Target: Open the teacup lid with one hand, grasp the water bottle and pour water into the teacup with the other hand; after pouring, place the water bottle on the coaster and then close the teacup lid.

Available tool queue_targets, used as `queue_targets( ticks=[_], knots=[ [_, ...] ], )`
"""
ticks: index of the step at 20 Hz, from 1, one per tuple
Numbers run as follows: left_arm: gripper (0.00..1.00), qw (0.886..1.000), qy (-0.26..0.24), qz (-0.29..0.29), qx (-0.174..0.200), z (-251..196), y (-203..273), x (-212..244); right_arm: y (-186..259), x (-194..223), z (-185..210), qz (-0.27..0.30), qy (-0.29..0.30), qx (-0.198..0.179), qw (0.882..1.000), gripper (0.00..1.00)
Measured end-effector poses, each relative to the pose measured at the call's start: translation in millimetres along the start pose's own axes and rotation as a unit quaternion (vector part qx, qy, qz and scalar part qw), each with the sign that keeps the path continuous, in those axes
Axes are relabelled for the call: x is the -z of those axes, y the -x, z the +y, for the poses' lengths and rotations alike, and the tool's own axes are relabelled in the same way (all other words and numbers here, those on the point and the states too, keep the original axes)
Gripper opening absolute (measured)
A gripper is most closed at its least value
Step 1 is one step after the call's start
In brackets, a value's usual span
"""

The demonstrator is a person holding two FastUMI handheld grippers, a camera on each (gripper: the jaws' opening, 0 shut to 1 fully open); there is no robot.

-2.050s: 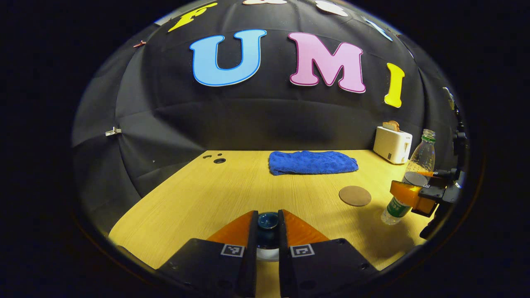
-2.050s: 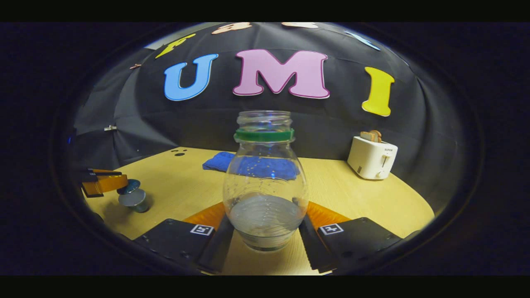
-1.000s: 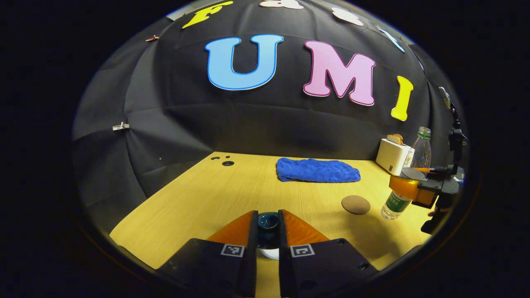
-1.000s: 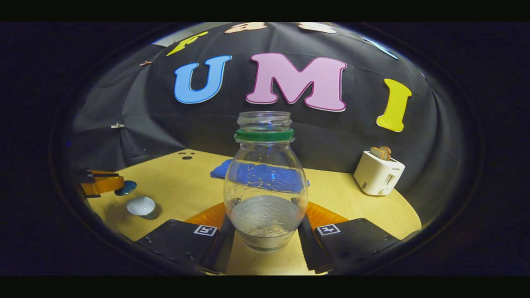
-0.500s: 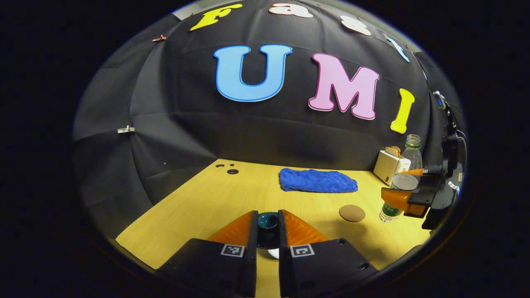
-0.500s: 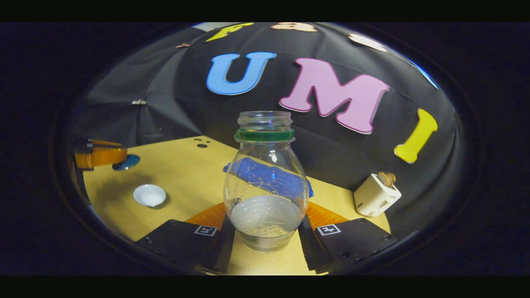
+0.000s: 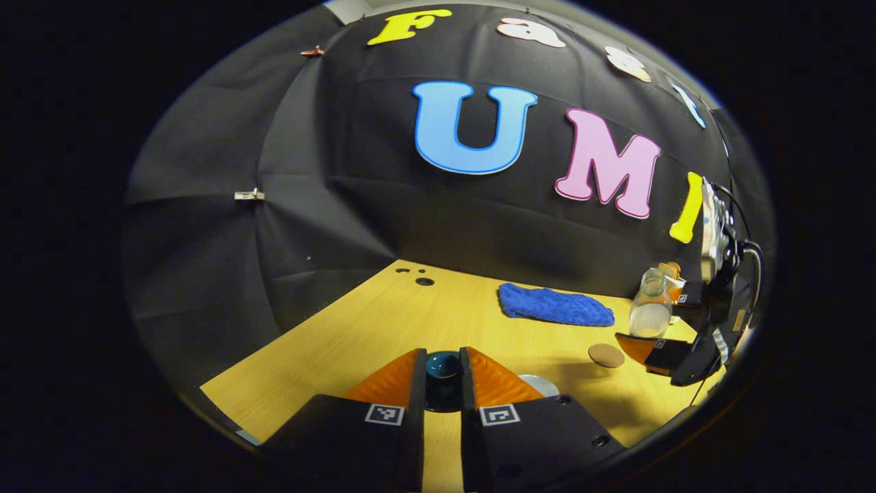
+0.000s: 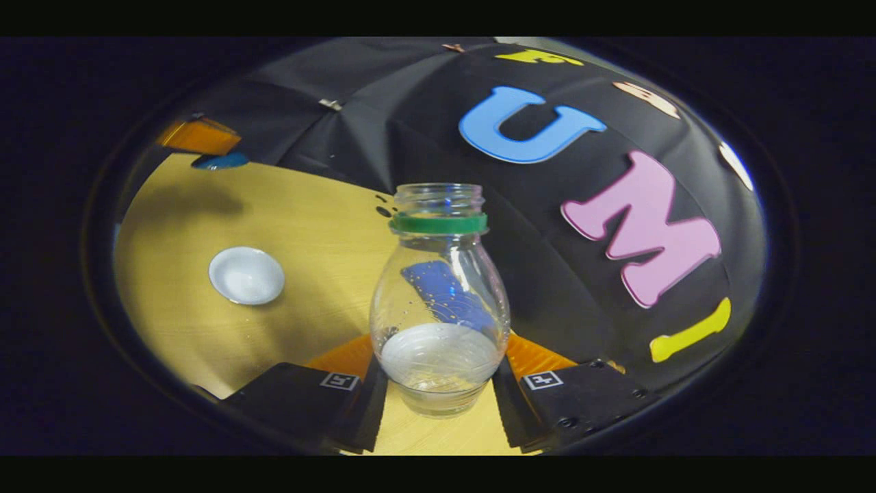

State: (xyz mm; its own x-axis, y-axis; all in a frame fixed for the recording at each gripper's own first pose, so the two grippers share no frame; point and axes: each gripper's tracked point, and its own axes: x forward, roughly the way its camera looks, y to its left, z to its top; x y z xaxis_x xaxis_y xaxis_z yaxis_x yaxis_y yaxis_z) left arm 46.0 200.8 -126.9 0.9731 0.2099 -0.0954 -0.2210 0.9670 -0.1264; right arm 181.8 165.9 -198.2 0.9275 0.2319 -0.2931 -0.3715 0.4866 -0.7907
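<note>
Now water bottle (image 8: 438,301) tilted toward uncovered teacup (image 8: 246,275).

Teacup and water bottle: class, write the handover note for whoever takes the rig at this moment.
Left claw: shut on the teacup lid, held above the table.
Right claw: shut on the water bottle, uncapped, partly filled, raised off the table and leaning towards the cup.
Teacup: open on the table, white inside; whether it holds water cannot be told.
Coaster: bare, near the blue towel.
Done: lid off, bottle grasped.
Left: pour, set bottle on coaster, close lid.
</note>
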Motion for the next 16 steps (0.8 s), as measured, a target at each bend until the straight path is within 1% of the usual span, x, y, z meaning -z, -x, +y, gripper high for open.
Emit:
queue_targets(
  ticks=[1, 2, 3, 4, 5, 6, 7, 8, 9, 10, 11, 12, 13, 14, 15, 16],
  knots=[
    [0.26, 1.000, -0.014, 0.000, -0.013, 11.0, 1.8, 2.3, -4.5, 0.0, 6.2, 0.000, 0.024, -0.001, 1.000, 0.68],
    [0.26, 0.999, -0.035, -0.005, -0.020, 20.2, 4.4, 2.9, -8.7, 0.7, 12.3, 0.000, 0.050, -0.001, 0.999, 0.71],
    [0.26, 0.998, -0.054, -0.008, -0.023, 23.7, 6.5, 3.5, -13.0, 1.9, 17.3, 0.000, 0.078, -0.001, 0.997, 0.71],
    [0.26, 0.998, -0.061, -0.010, -0.021, 26.6, 8.1, 3.0, -16.0, 3.9, 23.5, -0.002, 0.102, -0.001, 0.995, 0.71],
    [0.22, 0.998, -0.056, -0.010, -0.017, 27.2, 8.6, 4.0, -18.9, 5.5, 28.8, -0.003, 0.120, -0.003, 0.993, 0.71],
    [0.26, 0.999, -0.041, -0.008, -0.010, 27.3, 9.6, 5.0, -22.9, 6.3, 33.4, -0.004, 0.133, -0.005, 0.991, 0.71],
    [0.22, 1.000, -0.030, -0.007, -0.004, 26.7, 10.0, 5.0, -27.2, 10.0, 37.2, 0.000, 0.143, -0.005, 0.990, 0.68],
    [0.26, 1.000, -0.022, -0.006, -0.002, 28.9, 11.1, 6.5, -31.3, 14.1, 39.4, 0.008, 0.151, -0.006, 0.988, 0.71],
    [0.26, 1.000, -0.018, -0.006, 0.001, 30.2, 12.1, 6.0, -35.1, 18.5, 41.3, 0.015, 0.154, -0.006, 0.988, 0.71],
    [0.26, 1.000, -0.017, -0.007, 0.003, 31.6, 12.7, 5.7, -37.0, 21.0, 42.8, 0.022, 0.156, -0.004, 0.987, 0.71],
    [0.26, 1.000, -0.017, -0.008, 0.005, 32.9, 14.2, 4.3, -39.3, 21.6, 43.0, 0.027, 0.159, -0.002, 0.987, 0.68],
    [0.26, 1.000, -0.017, -0.008, 0.008, 33.5, 14.4, 4.9, -41.7, 20.8, 44.0, 0.028, 0.163, 0.000, 0.986, 0.71],
    [0.26, 1.000, -0.017, -0.006, 0.011, 33.0, 15.1, 5.9, -42.3, 20.5, 44.1, 0.028, 0.171, 0.006, 0.985, 0.71],
    [0.26, 1.000, -0.016, -0.003, 0.016, 32.9, 14.9, 8.0, -42.4, 21.6, 47.0, 0.029, 0.182, 0.009, 0.983, 0.68],
    [0.26, 1.000, -0.015, 0.000, 0.019, 33.0, 15.6, 9.0, -43.2, 21.5, 49.6, 0.029, 0.194, 0.012, 0.980, 0.68],
    [0.26, 1.000, -0.015, 0.001, 0.022, 32.4, 15.7, 11.1, -44.7, 21.2, 51.2, 0.027, 0.206, 0.012, 0.978, 0.71]
  ],
)
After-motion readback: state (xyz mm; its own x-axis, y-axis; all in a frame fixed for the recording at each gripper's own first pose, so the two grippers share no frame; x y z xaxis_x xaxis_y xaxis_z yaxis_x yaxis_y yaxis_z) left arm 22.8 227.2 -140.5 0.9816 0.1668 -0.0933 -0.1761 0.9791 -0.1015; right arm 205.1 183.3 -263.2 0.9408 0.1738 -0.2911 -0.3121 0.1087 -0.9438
